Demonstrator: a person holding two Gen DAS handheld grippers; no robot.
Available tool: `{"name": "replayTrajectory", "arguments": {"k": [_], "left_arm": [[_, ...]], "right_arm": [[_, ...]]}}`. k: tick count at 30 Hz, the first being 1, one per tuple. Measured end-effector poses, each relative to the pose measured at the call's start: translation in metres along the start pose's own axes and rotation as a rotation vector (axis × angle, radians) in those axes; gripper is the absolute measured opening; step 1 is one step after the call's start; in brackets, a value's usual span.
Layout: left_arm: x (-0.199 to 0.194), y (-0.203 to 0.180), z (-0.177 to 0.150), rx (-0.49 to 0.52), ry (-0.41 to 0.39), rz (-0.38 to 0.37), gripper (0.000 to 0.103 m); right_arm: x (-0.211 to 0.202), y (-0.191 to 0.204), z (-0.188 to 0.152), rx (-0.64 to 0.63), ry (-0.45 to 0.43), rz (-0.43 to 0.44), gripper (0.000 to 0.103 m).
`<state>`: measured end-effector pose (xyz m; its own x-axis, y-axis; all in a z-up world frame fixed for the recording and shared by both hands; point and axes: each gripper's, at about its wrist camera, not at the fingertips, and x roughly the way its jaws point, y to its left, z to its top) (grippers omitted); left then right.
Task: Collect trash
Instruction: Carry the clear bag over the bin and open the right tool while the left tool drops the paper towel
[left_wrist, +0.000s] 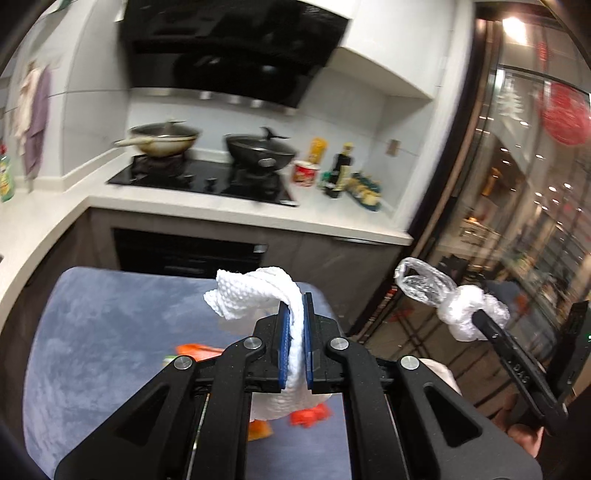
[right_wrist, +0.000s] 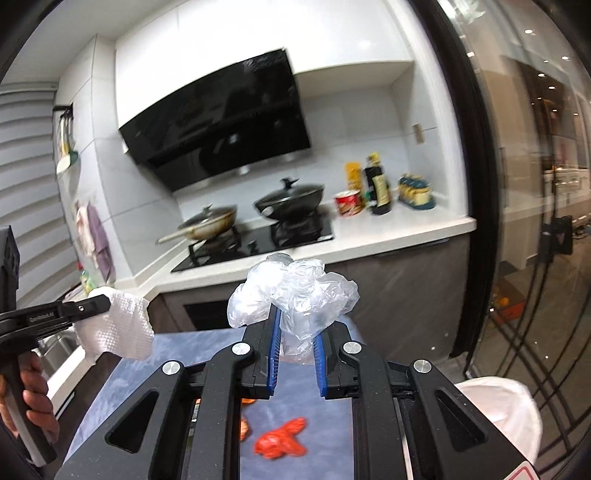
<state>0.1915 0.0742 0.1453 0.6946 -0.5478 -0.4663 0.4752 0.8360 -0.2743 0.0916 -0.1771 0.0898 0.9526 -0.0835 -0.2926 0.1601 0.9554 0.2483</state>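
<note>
My left gripper (left_wrist: 295, 306) is shut on a white paper towel (left_wrist: 255, 291) and holds it in the air above a grey-blue mat (left_wrist: 110, 332). It also shows in the right wrist view (right_wrist: 107, 304) at the left, with the towel (right_wrist: 118, 325) hanging from it. My right gripper (right_wrist: 295, 325) is shut on a crumpled clear plastic bag (right_wrist: 295, 291), held above the mat (right_wrist: 177, 350). In the left wrist view the bag (left_wrist: 443, 295) shows at the right. Orange-red scraps (right_wrist: 280, 439) lie on the mat, also seen under the left gripper (left_wrist: 310, 417).
A white-lined bin (right_wrist: 506, 417) stands at the lower right. Behind is a white counter (left_wrist: 332, 218) with a hob, two lidded pans (left_wrist: 258, 147), bottles and a cup (left_wrist: 306, 171). A glass door (right_wrist: 535, 221) is on the right.
</note>
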Motion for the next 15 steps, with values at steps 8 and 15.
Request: {"name": "replayTrajectory", "arguments": {"k": [8,15], "left_arm": [[0.015,-0.097,-0.016,0.086,0.030,-0.128,0.006],[0.041,-0.180,-0.052,0.162,0.101,-0.225,0.006]], "right_arm": [[-0.062,-0.067,0.006,0.040,-0.050,-0.107,0.015],[-0.097,-0.128,-0.009,0.083,-0.037,-0.201,0.015]]}}
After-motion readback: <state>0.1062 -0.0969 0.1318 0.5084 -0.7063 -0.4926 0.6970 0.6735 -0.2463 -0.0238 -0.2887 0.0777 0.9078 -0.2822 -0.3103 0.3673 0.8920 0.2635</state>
